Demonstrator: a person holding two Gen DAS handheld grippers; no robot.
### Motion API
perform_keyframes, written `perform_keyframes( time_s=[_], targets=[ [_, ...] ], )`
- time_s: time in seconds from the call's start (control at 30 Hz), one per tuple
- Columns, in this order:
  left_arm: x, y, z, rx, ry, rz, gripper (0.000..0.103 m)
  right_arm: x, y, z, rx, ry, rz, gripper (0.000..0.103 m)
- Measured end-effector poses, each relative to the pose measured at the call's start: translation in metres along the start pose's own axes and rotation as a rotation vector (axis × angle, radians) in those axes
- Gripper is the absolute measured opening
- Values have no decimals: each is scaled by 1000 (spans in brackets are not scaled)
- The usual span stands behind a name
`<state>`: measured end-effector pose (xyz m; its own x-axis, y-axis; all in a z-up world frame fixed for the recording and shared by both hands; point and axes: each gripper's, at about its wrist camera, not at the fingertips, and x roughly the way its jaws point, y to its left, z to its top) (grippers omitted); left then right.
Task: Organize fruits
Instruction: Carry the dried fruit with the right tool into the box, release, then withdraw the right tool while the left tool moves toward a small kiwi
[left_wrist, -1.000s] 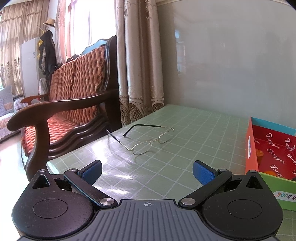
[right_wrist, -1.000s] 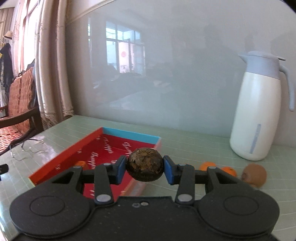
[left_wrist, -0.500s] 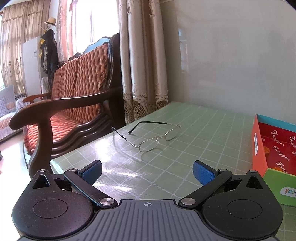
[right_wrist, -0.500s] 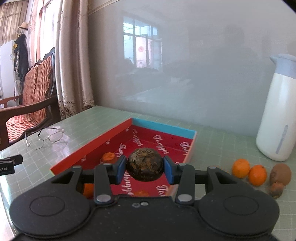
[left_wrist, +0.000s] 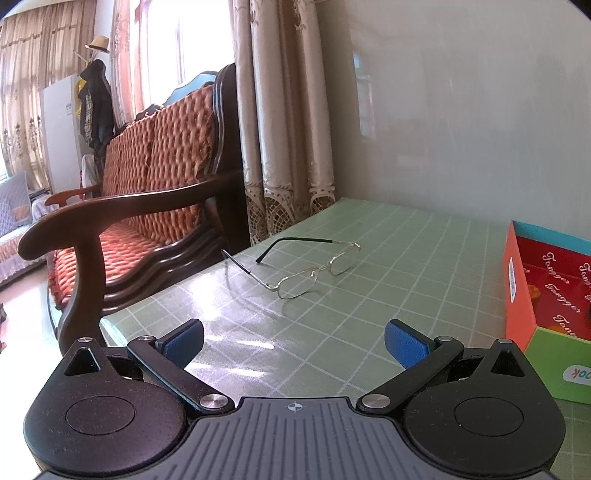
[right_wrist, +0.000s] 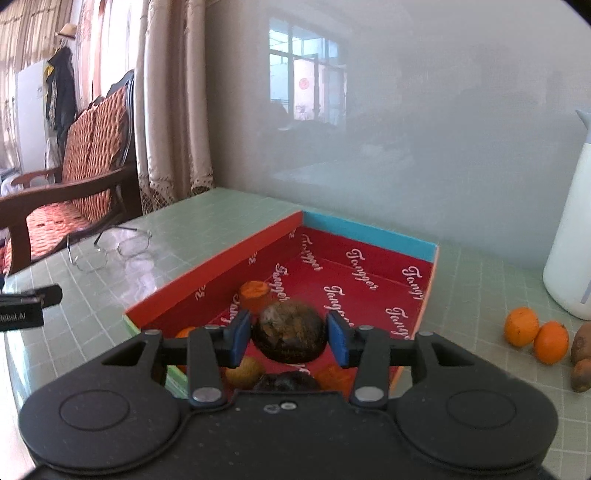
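My right gripper (right_wrist: 290, 339) hangs over the near end of the red box (right_wrist: 221, 266), and its jaws are opening. A dark brown round fruit (right_wrist: 291, 330), slightly blurred, sits between the blue pads with a thin gap on each side. Inside the box lie an orange (right_wrist: 254, 294), a yellowish fruit (right_wrist: 243, 373), another dark fruit (right_wrist: 286, 382) and more orange pieces. Two oranges (right_wrist: 521, 326) and brown fruits (right_wrist: 583, 343) rest on the table to the right. My left gripper (left_wrist: 293, 343) stands open and holds nothing, left of the box (left_wrist: 517, 295).
A pair of glasses (left_wrist: 310, 269) lies on the green checked tablecloth left of the box. A white thermos jug (right_wrist: 570, 258) stands at the right by the wall. A wooden sofa (left_wrist: 147, 206) and curtains are beyond the table's left edge.
The right gripper moved left and lower over the box, and its pads parted from the dark fruit they had been gripping. The left gripper's view barely shifted.
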<state>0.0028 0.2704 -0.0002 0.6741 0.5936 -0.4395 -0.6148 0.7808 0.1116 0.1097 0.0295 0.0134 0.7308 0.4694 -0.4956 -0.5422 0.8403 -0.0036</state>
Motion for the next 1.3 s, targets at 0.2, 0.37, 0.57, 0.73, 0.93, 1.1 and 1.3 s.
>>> perform_keyframes(
  time_s=[0.2,0.37,0.57,0.73,0.93,1.1,1.3],
  targets=[
    [0,-3,1,-3,2,-9,103,-13,-2,2,-23,-45,-10,59],
    [-4,-13,2,11,-7,-26,103,-19,-15,3,-13,-55,-40,59],
    [-9,-24,5,-4,-11,-47,103,-33,-41,1,3,-68,-90,59],
    [-17,-43,7,18,-27,-78,103,-45,-62,-4,-7,-67,-139,59],
    [-27,-65,10,34,-39,-112,103,-67,-93,-11,1,-72,-199,59],
    [-38,-90,12,60,-51,-145,103,-86,-123,-17,32,-79,-254,60],
    [-52,-117,13,87,-63,-183,103,-104,-155,-24,85,-83,-302,60]
  ],
)
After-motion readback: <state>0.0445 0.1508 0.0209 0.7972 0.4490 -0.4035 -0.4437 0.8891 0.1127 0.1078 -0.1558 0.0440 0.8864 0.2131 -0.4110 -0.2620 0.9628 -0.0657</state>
